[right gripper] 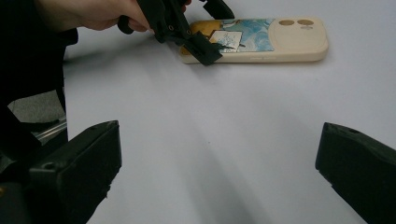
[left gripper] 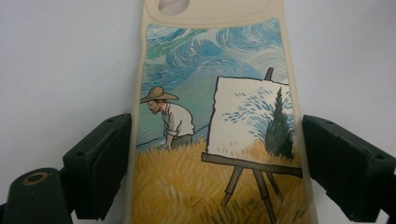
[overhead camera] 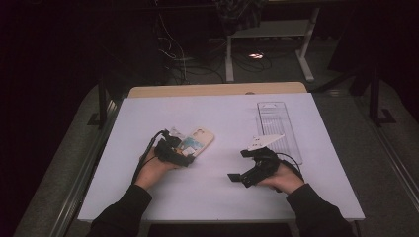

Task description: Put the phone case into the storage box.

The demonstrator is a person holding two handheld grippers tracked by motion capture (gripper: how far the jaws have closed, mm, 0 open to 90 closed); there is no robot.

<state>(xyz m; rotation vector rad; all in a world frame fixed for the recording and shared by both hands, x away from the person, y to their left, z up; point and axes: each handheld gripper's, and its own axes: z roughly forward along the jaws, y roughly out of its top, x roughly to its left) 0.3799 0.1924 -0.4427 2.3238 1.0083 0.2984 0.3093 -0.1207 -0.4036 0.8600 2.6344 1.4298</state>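
jaws of left gripper (left gripper: 212,163) straddle phone case (left gripper: 215,116), right gripper (right gripper: 219,163) open.

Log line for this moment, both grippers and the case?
left hand-held gripper: open, astride phone case | right hand-held gripper: open, empty

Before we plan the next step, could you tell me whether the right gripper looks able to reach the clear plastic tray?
Probably yes: the clear plastic tray lies just beyond the right gripper, with bare white table around it and nothing in between.

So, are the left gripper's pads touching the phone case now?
Apart. In the left gripper view, the left gripper straddles the phone case, with a slim gap at each pad.
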